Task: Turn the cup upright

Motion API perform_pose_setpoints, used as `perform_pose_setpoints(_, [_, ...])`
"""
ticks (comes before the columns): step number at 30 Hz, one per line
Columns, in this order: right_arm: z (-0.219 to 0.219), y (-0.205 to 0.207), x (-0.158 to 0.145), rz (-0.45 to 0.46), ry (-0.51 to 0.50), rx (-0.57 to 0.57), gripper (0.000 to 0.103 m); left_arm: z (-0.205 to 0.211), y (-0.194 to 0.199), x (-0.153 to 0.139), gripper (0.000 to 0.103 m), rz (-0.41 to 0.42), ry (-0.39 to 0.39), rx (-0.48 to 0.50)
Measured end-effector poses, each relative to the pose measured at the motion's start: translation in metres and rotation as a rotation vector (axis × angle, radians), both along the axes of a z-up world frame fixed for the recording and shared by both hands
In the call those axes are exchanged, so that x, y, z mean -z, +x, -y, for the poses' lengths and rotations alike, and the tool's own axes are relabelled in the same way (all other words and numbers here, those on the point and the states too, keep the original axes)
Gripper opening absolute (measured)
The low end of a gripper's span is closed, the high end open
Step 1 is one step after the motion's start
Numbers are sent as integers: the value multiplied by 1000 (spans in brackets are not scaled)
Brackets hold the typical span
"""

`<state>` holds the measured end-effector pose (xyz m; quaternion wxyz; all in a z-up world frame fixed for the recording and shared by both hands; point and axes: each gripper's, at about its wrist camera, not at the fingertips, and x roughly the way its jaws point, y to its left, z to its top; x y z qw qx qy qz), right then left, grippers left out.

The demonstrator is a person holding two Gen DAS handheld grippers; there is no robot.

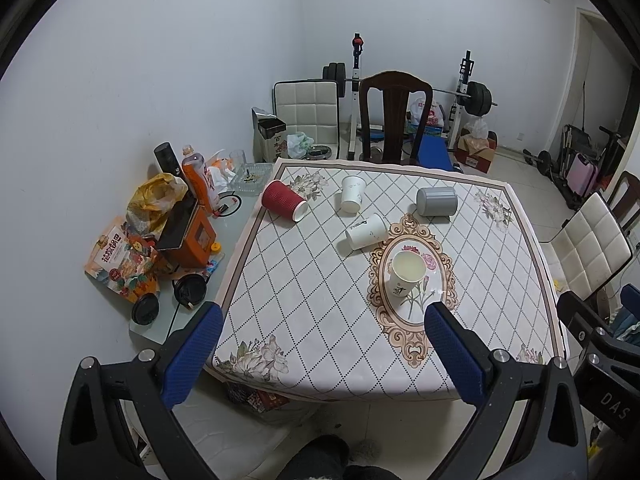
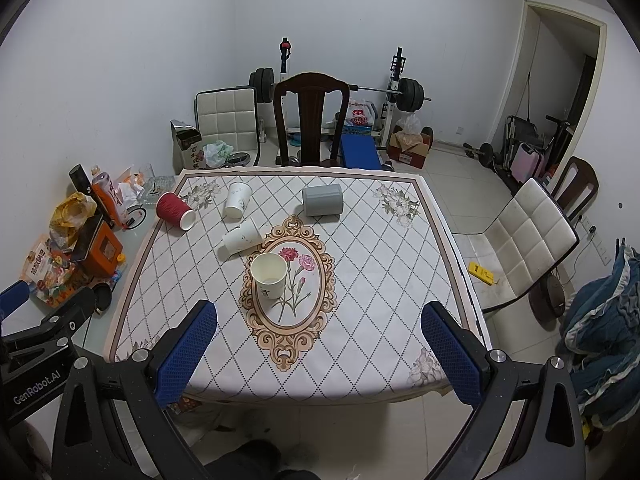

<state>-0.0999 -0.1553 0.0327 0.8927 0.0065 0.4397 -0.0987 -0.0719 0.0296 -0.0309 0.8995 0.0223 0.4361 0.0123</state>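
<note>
**Paper cups on cloth: 1 upright, 4 still lying down**

White paper cup (image 2: 269,275) stands upright on the floral medallion at the middle of the tablecloth (image 2: 360,280), mouth up. Behind it, 4 cups lie on their sides: a white cup (image 2: 241,237) just beyond the medallion, another white cup (image 2: 237,199) farther back, a red ribbed cup (image 2: 175,210) near the left edge, and a grey cup (image 2: 323,200) toward the right.

Left gripper (image 1: 324,350) is released, jaws spread wide, holding nothing, poised off the near table edge. Right gripper (image 2: 320,346) is likewise spread and empty, framing the upright cup from a distance.

Judgement: both tools hang back, probably to keep the whole cup group in view before a target is picked. The nearest tipped white cup looks the easiest reach. Light paper walls will likely roll or crush under a hard pinch.
</note>
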Motion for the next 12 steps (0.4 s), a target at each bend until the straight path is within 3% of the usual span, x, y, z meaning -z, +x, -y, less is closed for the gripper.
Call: perform_pose_setpoints(12, [1,0,-1,0,1,0,103,-2,3,-3,103,5,-8,3])
